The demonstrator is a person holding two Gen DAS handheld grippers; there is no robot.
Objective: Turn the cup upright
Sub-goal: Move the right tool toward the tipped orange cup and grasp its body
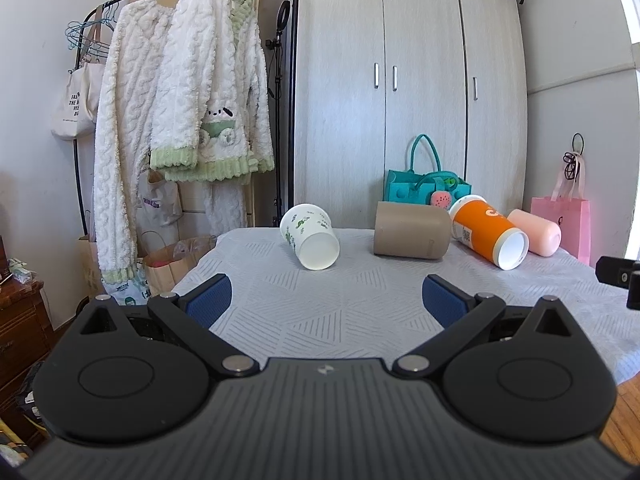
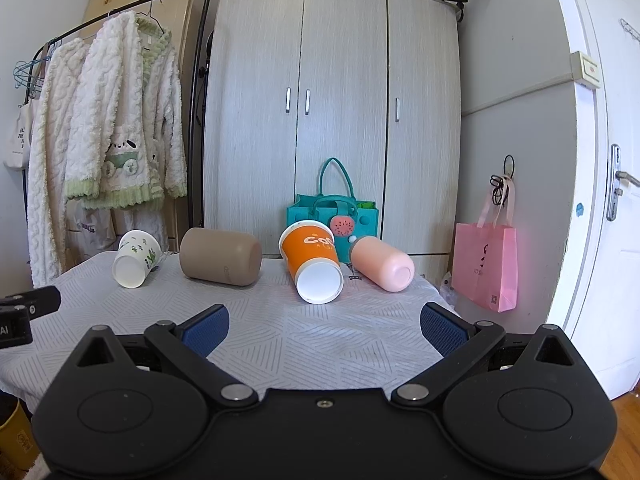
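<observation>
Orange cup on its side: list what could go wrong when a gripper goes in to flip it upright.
1. The orange cup lies close beside the pink cup; an open right gripper closing around it may knock the pink one toward the table's right edge.
2. All four cups lie on their sides, so a nudge could probably roll the white cup or tan cup.
3. The tablecloth may bunch under a tilted cup.

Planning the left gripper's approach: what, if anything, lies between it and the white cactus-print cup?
Nothing visible does. The left gripper is open over bare tablecloth, and the white cactus-print cup lies on its side ahead, apart from the tan cup.
</observation>
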